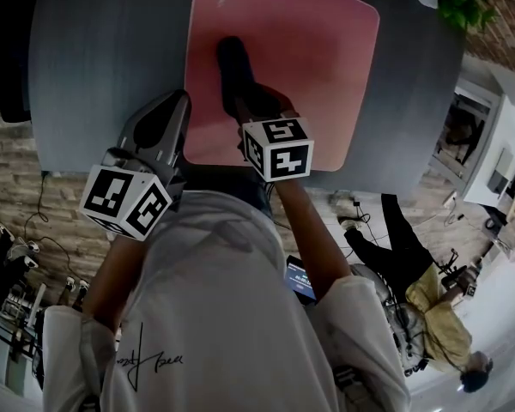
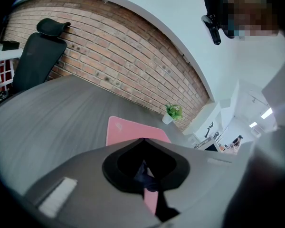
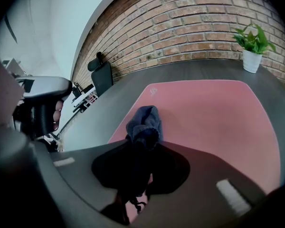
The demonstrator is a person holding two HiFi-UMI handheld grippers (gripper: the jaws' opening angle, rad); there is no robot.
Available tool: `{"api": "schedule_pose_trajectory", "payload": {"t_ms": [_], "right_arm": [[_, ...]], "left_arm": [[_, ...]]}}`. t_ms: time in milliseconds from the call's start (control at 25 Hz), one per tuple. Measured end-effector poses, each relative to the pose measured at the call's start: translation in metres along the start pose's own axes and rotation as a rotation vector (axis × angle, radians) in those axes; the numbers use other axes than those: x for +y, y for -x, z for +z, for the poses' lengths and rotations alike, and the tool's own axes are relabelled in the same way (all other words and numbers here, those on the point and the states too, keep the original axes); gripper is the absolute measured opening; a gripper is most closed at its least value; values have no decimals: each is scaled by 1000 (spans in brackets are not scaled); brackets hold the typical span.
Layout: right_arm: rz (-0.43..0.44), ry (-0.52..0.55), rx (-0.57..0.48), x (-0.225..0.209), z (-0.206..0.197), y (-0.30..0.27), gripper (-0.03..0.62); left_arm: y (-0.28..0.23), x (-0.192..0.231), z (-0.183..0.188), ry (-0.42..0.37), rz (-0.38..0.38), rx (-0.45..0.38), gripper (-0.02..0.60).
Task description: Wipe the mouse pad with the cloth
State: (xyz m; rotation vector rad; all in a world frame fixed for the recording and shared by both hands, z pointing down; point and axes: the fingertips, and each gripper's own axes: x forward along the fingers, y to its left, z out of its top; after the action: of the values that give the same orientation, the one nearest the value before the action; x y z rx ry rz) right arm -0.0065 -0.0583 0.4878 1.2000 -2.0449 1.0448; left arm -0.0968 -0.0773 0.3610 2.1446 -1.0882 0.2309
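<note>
Right gripper (image 3: pixel 143 144) has its fingers clamped on the dark blue cloth (image 3: pixel 143 121). The cloth is bunched into a wad that sticks out past the tips and rests on the pink mouse pad (image 1: pixel 326 75), in the pad's left half, approx mid-depth. Left gripper (image 2: pixel 141 140) sits just beside the pad's left edge, toward the near corner. Its fingers are together at the tips w/ nothing clamped that I can make out. The dark scrap seen through the gap behind the tips is prob. the cloth beyond. Can't tell if that gripper touches the pad.

Step in hand, as I judge it: a wiping stroke across the pad. To do it well:
- Keep the wad pressed down so fabric, not the tips, meets the surface.
- Hold the clamp firm so the cloth doesn't drag out.
- Run long overlapping passes, incl. edges and corners.

The pad looks thin and may creep on the grey worktop (image 1: pixel 103 58). The left gripper could pin the near-left corner while the right one strokes away from it. The right half lies well away from the cloth, so there's prob. plenty left to cover.

Containers: only one, a small white pot (image 3: pixel 251 61) at the far right of the worktop, well apart from the pad, w/ a green plant (image 3: pixel 252 37) in it.
</note>
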Motion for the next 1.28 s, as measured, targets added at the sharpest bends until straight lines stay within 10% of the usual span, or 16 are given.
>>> {"api": "schedule_pose_trajectory", "payload": {"t_ms": [1280], "right_arm": [[-45, -73, -55, -79, 0, 43, 78]], "left_arm": [[-34, -55, -8, -29, 2, 14, 12]]}}
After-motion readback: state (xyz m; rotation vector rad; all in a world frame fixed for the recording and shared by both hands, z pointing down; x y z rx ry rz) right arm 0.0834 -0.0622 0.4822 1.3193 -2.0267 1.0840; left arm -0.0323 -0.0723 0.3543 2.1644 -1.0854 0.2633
